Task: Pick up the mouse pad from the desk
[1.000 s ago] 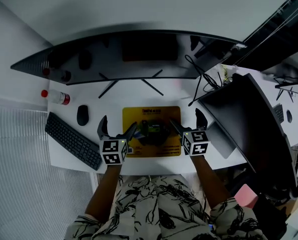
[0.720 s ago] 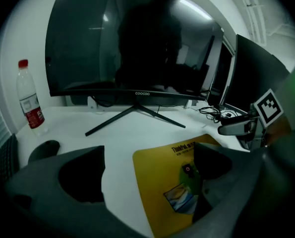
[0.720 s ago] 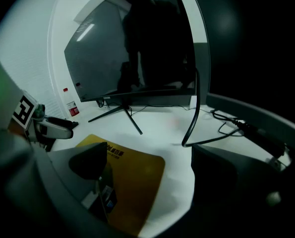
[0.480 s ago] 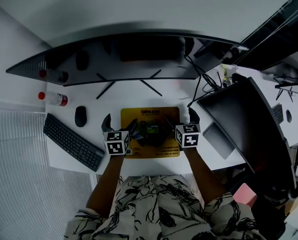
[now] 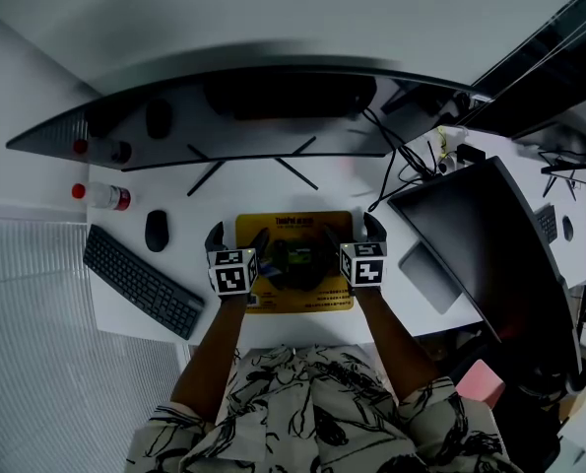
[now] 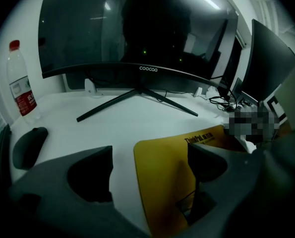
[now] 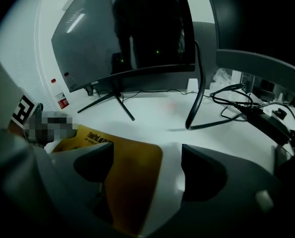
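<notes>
The yellow mouse pad (image 5: 294, 226) lies flat on the white desk (image 5: 273, 190) in front of the curved monitor, with a dark patch in its middle. My left gripper (image 5: 235, 237) stands low over the pad's left edge (image 6: 140, 182). One jaw is over bare desk and the other over the pad. My right gripper (image 5: 354, 232) straddles the pad's right edge (image 7: 154, 177) the same way. Both pairs of jaws are closing, with the pad's edge between them, and the pads do not press on it. In the gripper views, the left gripper (image 6: 149, 155) and right gripper (image 7: 147, 155) still gape wide.
A curved monitor (image 5: 243, 116) on a thin-legged stand (image 6: 132, 95) fills the back. To the left lie a black mouse (image 5: 156, 231), a keyboard (image 5: 140, 281) and a water bottle (image 5: 100, 195). A second dark screen (image 5: 489, 244) and cables (image 5: 411, 156) crowd the right.
Both grippers have sunk toward the desk and moved forward and inward onto the pad's two side edges. Their jaws stand a little narrower than before.
</notes>
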Tool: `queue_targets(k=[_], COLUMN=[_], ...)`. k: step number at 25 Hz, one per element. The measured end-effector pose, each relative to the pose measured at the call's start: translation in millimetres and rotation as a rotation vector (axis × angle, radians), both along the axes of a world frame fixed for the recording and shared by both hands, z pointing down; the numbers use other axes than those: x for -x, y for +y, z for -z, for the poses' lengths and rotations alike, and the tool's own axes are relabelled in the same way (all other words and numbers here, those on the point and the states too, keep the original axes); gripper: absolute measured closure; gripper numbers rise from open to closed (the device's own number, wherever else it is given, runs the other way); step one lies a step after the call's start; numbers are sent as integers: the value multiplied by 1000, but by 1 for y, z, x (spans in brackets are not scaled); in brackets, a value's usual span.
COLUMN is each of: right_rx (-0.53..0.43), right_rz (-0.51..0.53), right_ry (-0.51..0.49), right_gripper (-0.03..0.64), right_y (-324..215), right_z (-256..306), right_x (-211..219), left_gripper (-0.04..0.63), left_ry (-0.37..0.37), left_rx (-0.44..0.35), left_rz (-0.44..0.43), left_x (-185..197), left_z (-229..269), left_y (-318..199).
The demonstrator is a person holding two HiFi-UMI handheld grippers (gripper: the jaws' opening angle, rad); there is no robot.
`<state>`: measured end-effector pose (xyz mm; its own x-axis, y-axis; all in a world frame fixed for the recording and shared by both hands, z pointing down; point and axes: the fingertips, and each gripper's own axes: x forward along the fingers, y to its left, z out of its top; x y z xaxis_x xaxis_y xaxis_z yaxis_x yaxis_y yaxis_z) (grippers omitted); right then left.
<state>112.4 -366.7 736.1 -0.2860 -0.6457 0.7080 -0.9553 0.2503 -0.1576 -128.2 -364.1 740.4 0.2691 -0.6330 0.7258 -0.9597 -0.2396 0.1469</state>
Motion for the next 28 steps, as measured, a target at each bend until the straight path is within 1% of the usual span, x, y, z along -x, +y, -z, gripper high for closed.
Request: queue_targets(k=[3,5,8,12,14,17,22,25,28], right_rx=[8,19,17,9,6,2,-4,-8,-2], right_rz=[-6,-6,-14,-21,-21,-39,-40,-33,-38], right_ry=[8,16,25,66,84,79,66,68,73], right_gripper=[213,227,250,304,325,347,365,396,399], right_y=[1,3,4,4,6,7,7,8,9], right_z=[-3,-5,-8,-7,-7,-5,-6,-7,-6], right_x=[0,0,-1,-4,-3,-1,2,5,5], left_gripper=[164,193,216,256,279,340,342,342,344], left_ry=[-13,-15,-24,-63,-68,-73,-72,-73,-75], left_rx=[11,17,20,31,35,37,40,42,43], left_rz=[9,13,24,28,28,30,37,40,40], left_x=[0,0,1,2,-2,-7,-8,-8,-7], left_z=[-2,-3,-5,-6,-5,-3,-2,-4,-7], left_y=[0,1,1,2,3,4,4,5,6])
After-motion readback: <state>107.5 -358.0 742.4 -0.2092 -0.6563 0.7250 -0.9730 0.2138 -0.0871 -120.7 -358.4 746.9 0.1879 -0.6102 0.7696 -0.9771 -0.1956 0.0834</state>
